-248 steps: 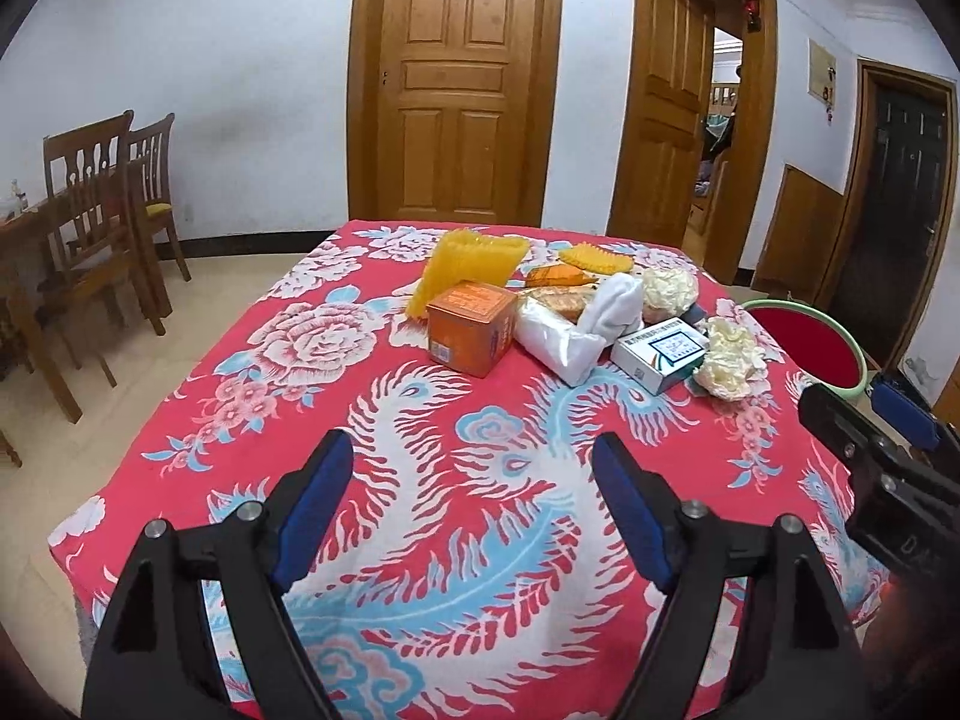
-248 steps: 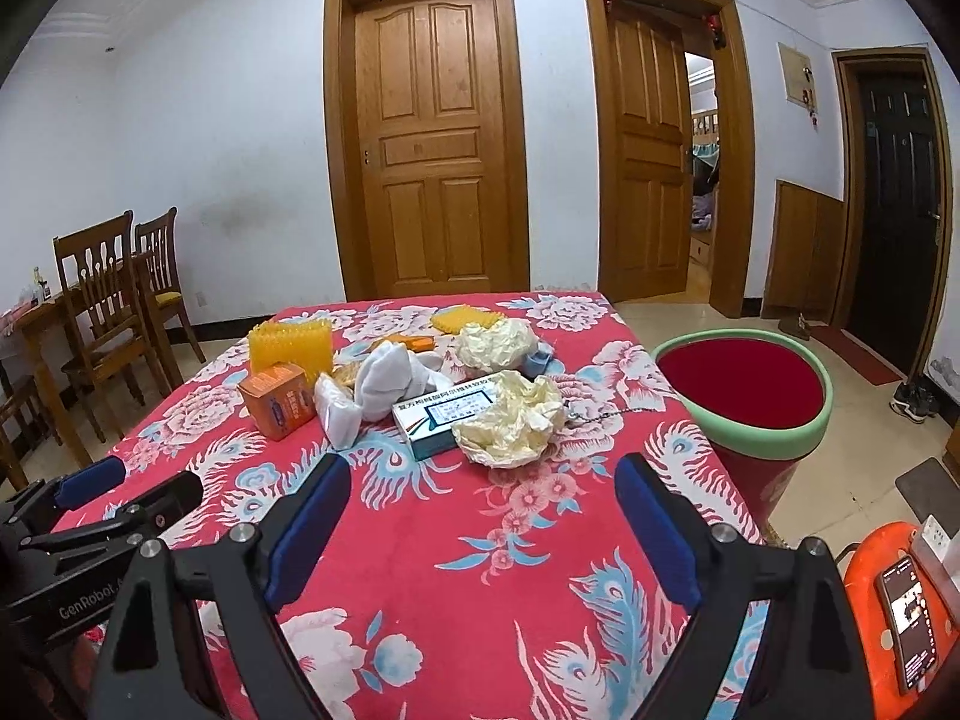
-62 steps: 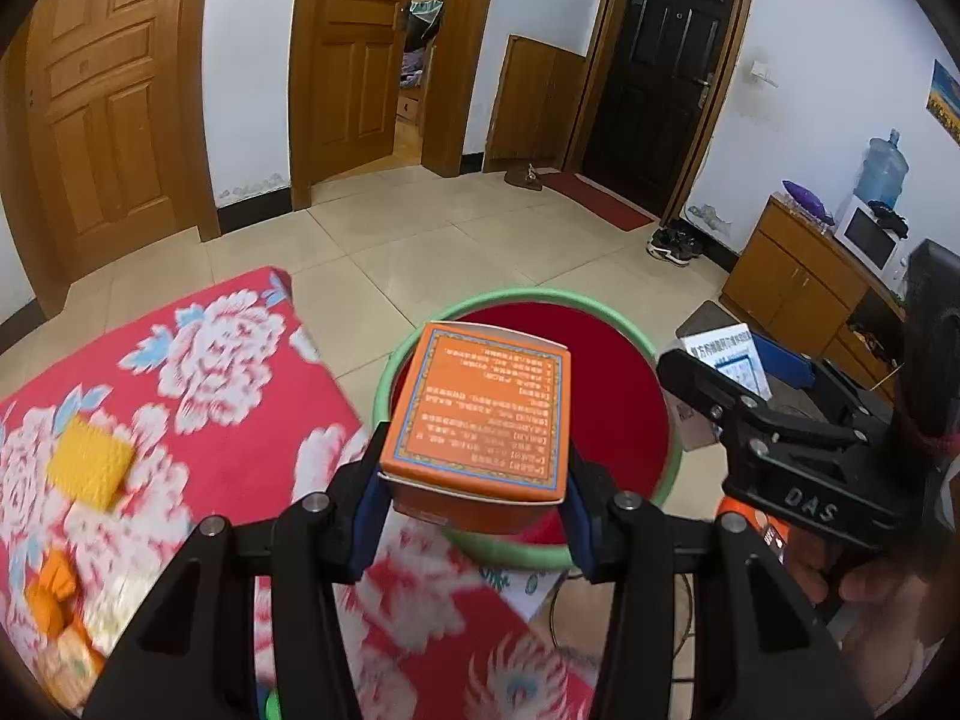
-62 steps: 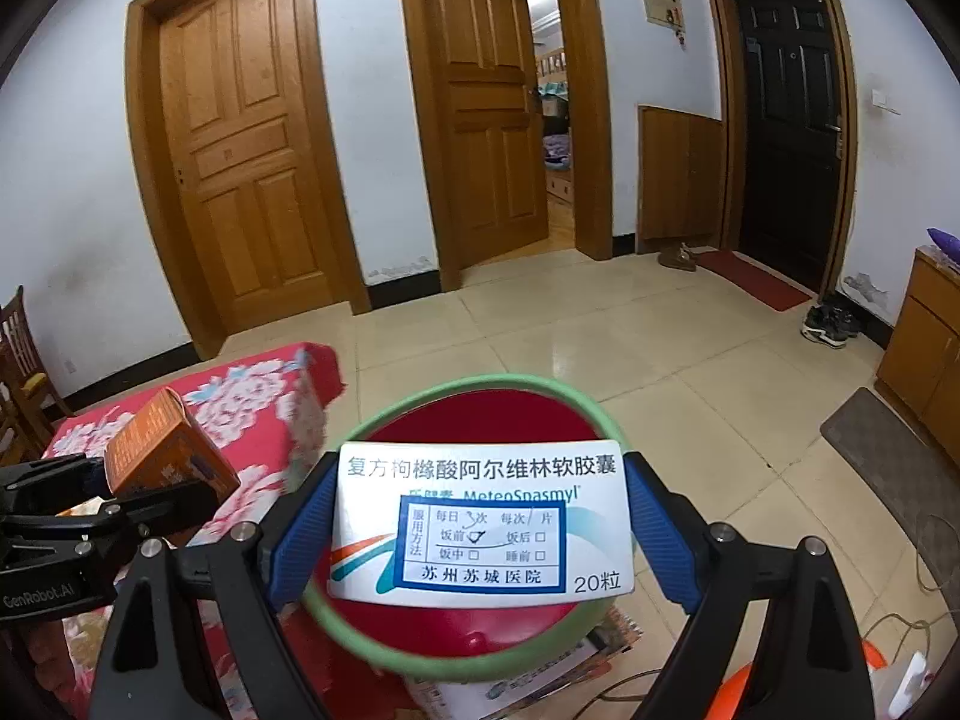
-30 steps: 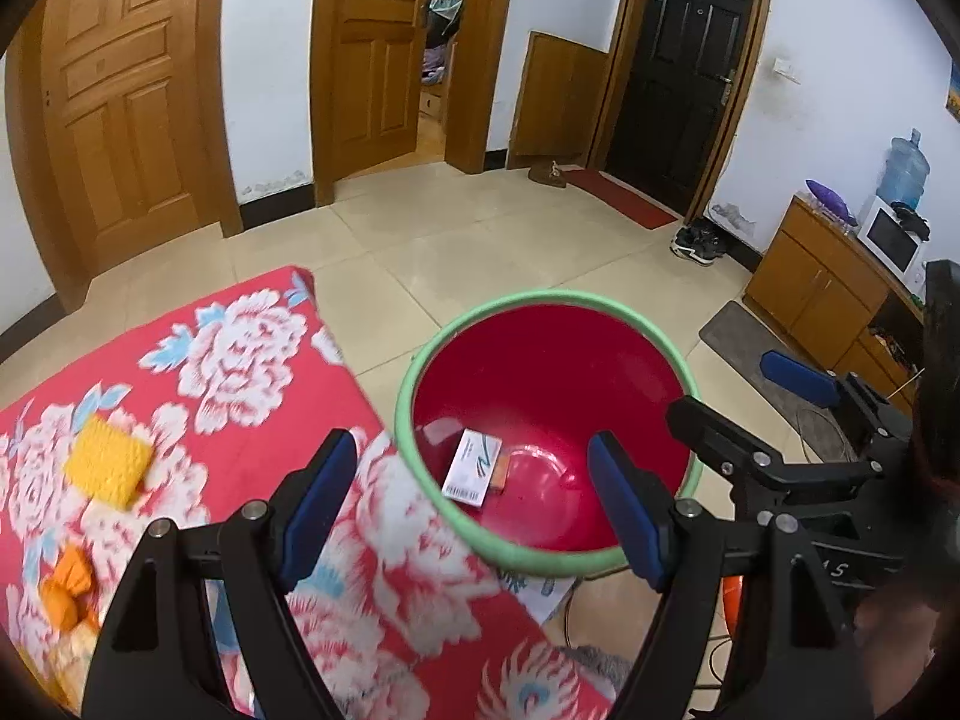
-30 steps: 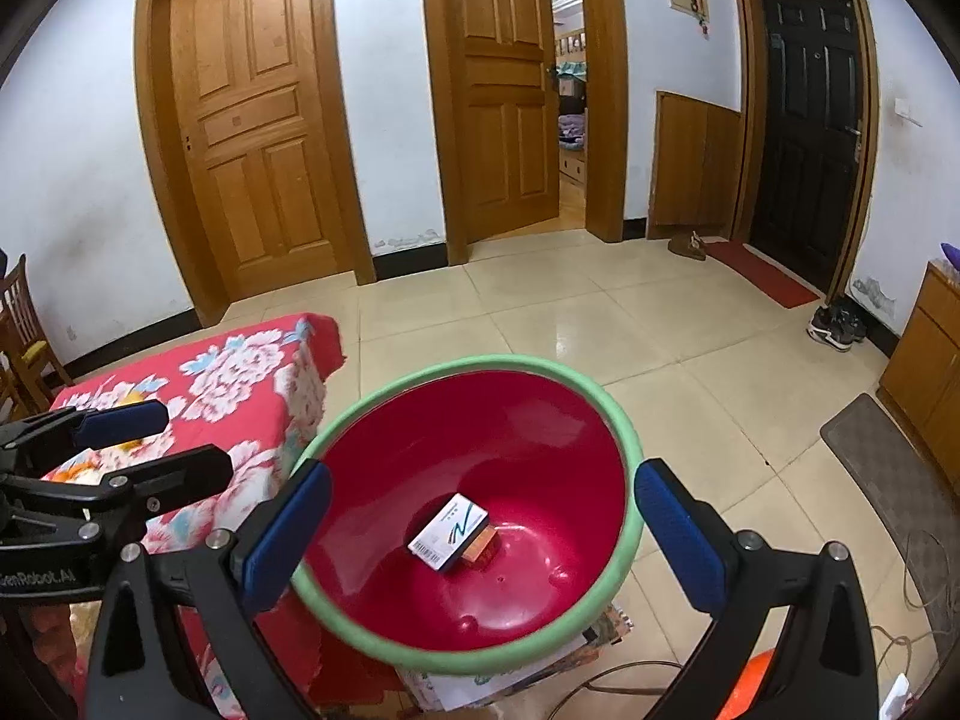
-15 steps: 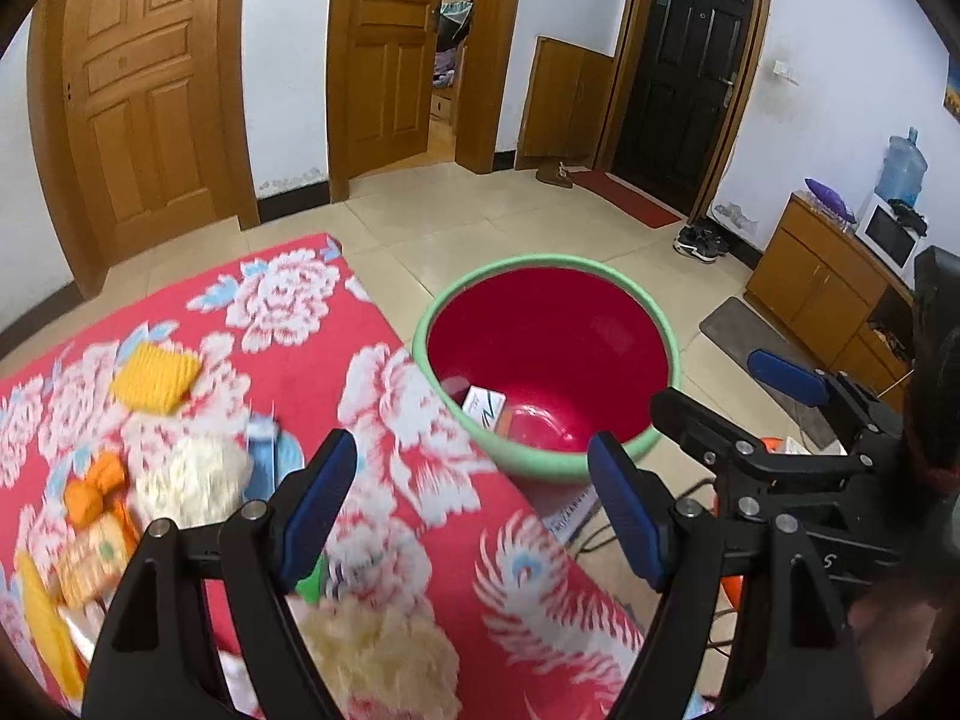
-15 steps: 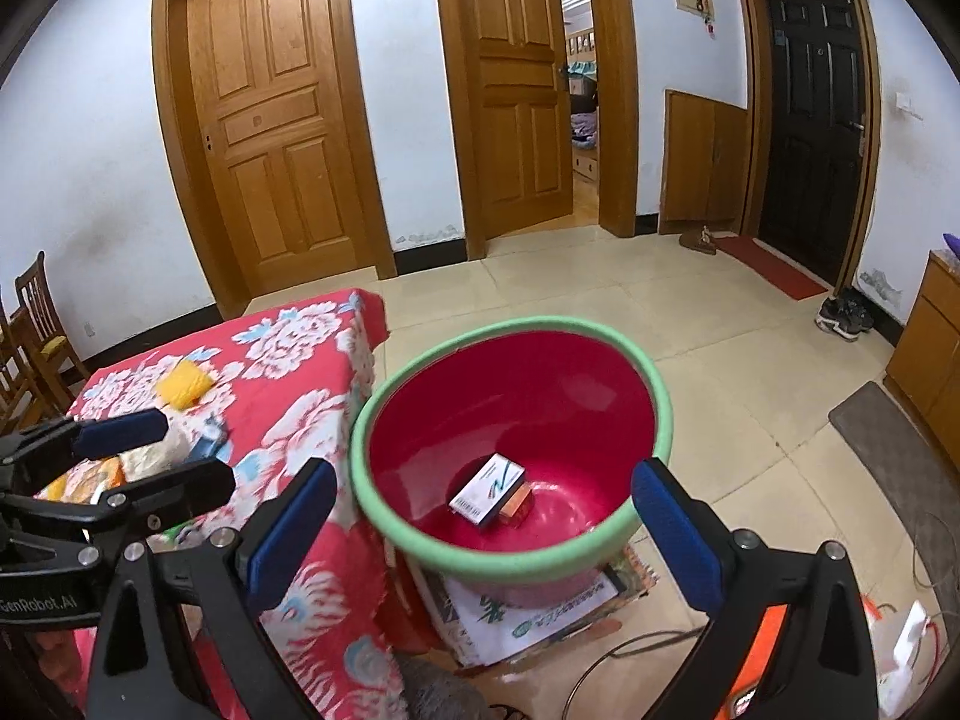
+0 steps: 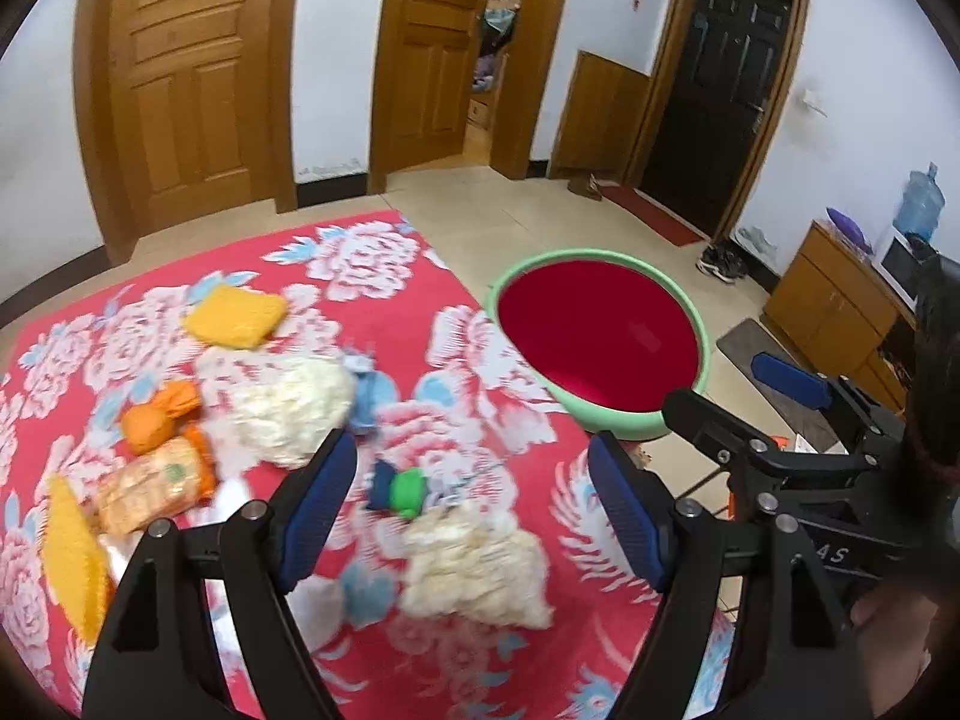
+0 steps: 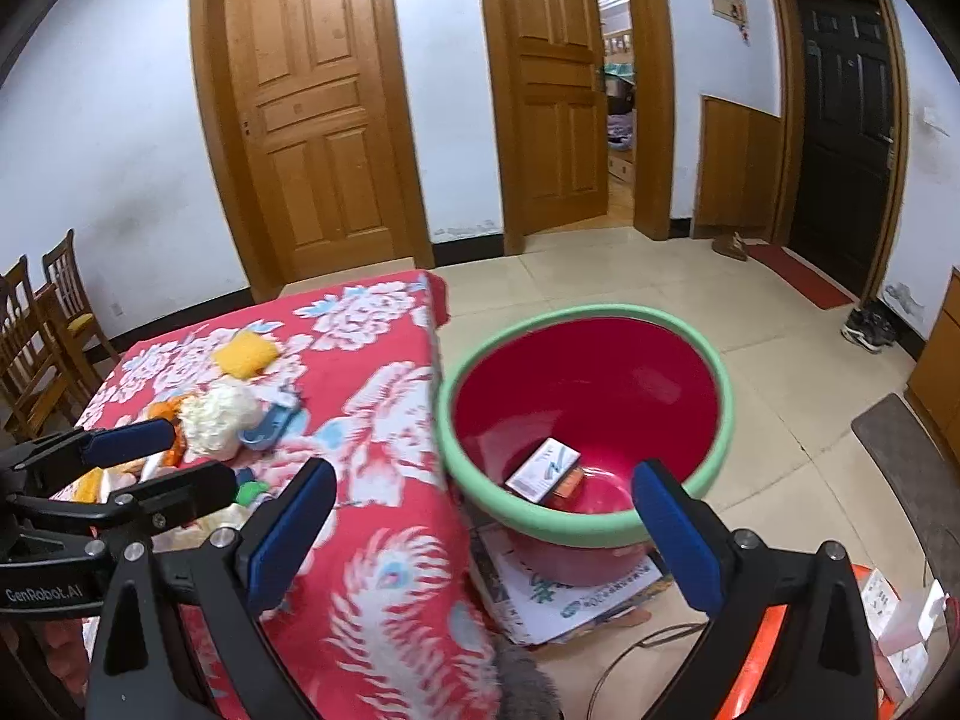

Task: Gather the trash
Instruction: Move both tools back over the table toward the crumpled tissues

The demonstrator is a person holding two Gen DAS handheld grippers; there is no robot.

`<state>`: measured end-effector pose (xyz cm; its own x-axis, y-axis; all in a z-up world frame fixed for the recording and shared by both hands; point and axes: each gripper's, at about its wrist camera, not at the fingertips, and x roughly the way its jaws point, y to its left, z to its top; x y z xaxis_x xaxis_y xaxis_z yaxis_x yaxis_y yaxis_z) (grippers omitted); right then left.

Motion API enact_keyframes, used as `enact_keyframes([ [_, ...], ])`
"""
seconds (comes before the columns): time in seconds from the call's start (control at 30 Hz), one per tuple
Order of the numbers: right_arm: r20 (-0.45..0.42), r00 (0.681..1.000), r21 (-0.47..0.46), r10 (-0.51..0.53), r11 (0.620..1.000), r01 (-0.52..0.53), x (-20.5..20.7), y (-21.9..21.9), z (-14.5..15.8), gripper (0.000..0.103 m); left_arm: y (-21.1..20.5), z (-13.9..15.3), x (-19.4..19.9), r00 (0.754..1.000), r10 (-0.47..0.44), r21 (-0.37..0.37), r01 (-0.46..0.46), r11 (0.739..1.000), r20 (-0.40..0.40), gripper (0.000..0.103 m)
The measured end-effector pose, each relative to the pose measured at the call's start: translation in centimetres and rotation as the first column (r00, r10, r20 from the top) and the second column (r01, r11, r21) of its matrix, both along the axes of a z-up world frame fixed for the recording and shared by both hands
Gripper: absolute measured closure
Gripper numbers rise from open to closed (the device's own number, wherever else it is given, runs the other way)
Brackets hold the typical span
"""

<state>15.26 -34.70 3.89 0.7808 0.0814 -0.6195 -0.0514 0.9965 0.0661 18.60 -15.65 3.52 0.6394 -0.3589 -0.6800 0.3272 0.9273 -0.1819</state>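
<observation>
- Red floral cloth covers the table (image 9: 384, 300); trash lies scattered on it ahead of and below the left gripper (image 9: 474, 498).
- Left gripper: jaws spread wide, nothing between the blue pads (image 9: 315, 501). It hangs above the table.
- Between its fingers: a crumpled cream paper wad (image 9: 480, 564) close in, and beyond it a small green and dark blue item (image 9: 399, 489), blurred.
- Ahead and left of the left finger: a second cream wad (image 9: 294, 405), with a light blue piece (image 9: 366, 396) just beside it on the right.
- Further left: orange wrappers (image 9: 159, 417), a clear snack packet (image 9: 150, 495) and a yellow ribbed item (image 9: 75, 564) at the frame edge.
- Far ahead on the cloth: a yellow square pad (image 9: 234, 318), well apart from the rest.
- Red basin with green rim (image 10: 723, 414) stands off the table edge, ahead and right of the left gripper, directly ahead of the right gripper (image 10: 480, 531).
- Right gripper: jaws spread wide and empty, held over the gap between table edge and basin.
- Inside the basin: a white medicine box (image 10: 543, 468) lying against an orange box (image 10: 567, 485), touching it, both at the bottom.
- Basin rests on printed cardboard (image 10: 576, 600) on the tiled floor.
</observation>
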Motion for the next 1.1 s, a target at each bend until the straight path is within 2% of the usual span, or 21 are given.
enact_keyframes([
  [0.27,0.004,0.996,-0.012,0.094,0.995,-0.094,0.7,4.4,0.3,0.002,5.3,0.0,-0.9,0.996,0.094,-0.047,-0.094,0.994,-0.009,0.024],
  [0.6,0.002,0.983,-0.006,0.185,0.983,-0.185,1.0,9.0,0.2,0.002,11.8,-0.1,-1.6,0.975,0.221,-0.024,-0.221,0.975,0.011,0.024],
  [0.8,-0.001,0.971,0.004,0.241,0.971,-0.241,1.7,12.1,0.3,0.002,15.5,-1.1,-2.5,0.957,0.290,-0.020,-0.290,0.957,-0.009,0.024],
  [1.0,-0.010,0.958,0.013,0.287,0.958,-0.287,2.5,14.9,0.0,0.002,17.9,-1.7,-3.3,0.940,0.340,-0.020,-0.340,0.940,-0.024,0.024],
  [1.1,-0.016,0.959,0.006,0.282,0.959,-0.282,2.7,15.4,-0.3,0.002,18.1,-1.7,-3.0,0.941,0.338,-0.028,-0.339,0.940,-0.032,0.024],
])
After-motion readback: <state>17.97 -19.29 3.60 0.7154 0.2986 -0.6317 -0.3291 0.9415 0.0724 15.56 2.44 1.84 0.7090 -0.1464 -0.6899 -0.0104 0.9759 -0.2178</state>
